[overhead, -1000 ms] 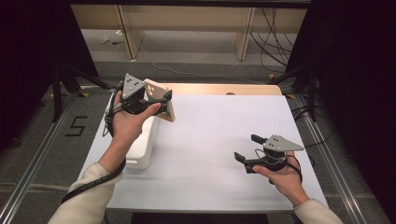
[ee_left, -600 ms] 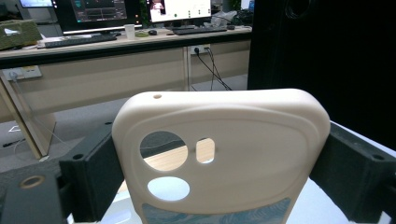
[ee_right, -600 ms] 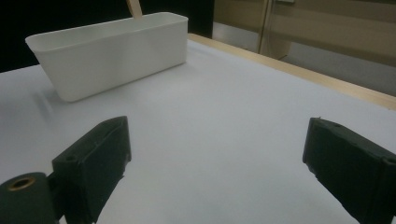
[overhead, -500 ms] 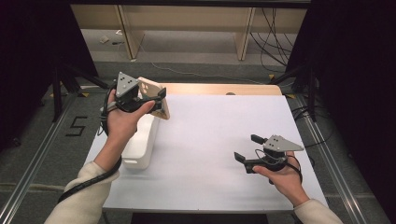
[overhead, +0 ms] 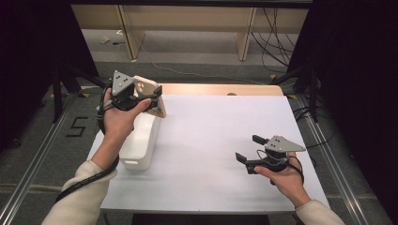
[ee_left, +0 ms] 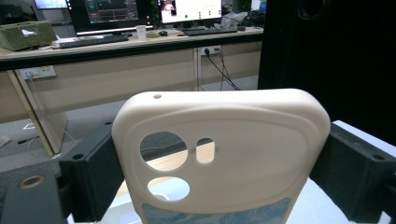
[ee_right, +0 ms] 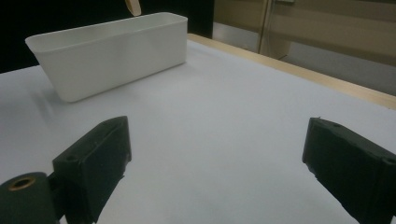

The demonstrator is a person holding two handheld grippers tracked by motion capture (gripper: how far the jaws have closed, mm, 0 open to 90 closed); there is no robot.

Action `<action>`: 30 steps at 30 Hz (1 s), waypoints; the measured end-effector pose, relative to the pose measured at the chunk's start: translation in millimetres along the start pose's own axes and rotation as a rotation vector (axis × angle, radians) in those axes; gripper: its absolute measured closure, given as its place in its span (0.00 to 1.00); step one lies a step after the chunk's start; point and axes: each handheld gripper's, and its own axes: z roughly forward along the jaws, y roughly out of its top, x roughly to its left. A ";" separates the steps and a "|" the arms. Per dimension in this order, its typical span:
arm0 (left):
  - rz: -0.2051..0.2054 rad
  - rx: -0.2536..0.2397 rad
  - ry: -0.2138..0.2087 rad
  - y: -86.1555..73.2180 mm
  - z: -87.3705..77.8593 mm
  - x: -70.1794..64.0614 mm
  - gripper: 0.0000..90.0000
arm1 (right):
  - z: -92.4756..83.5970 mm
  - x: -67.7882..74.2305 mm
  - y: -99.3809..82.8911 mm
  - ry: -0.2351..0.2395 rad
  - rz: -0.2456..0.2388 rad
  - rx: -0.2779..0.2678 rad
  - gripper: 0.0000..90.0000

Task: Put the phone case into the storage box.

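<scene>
White sheeting covers the table, with a strip of bare wood along its far edge. On the dark floor to the left of the table, a pale "5" is marked out; no other writing can be read, and the monitor screens on the desk beyond, seen in the left gripper view, are too small to make out.

A white plastic bin stands near the table's left edge; in the right gripper view it is long and rectangular, and its inside is hidden by the near wall.

Above the bin's far end, the left gripper clamps a cream phone case by its two long edges, the jaws set wide against its sides. The case stands upright, with camera cut-outs through it and a blue-green patterned patch at the bottom edge of the left gripper view.

At the table's right, the right gripper rests low in the hand, jaws spread wide with nothing between them.
</scene>
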 end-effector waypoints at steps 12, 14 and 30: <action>-0.003 0.000 0.018 -0.7 1.9 8.0 0.12 | -0.3 0.2 0.2 0.001 0.001 -0.002 0.10; -0.004 0.000 0.020 -1.2 2.5 9.3 0.12 | -0.3 0.2 0.2 0.001 0.000 -0.003 0.10; -0.006 0.007 0.050 -3.7 6.4 19.7 0.12 | -0.2 0.5 0.1 0.001 -0.002 -0.002 0.10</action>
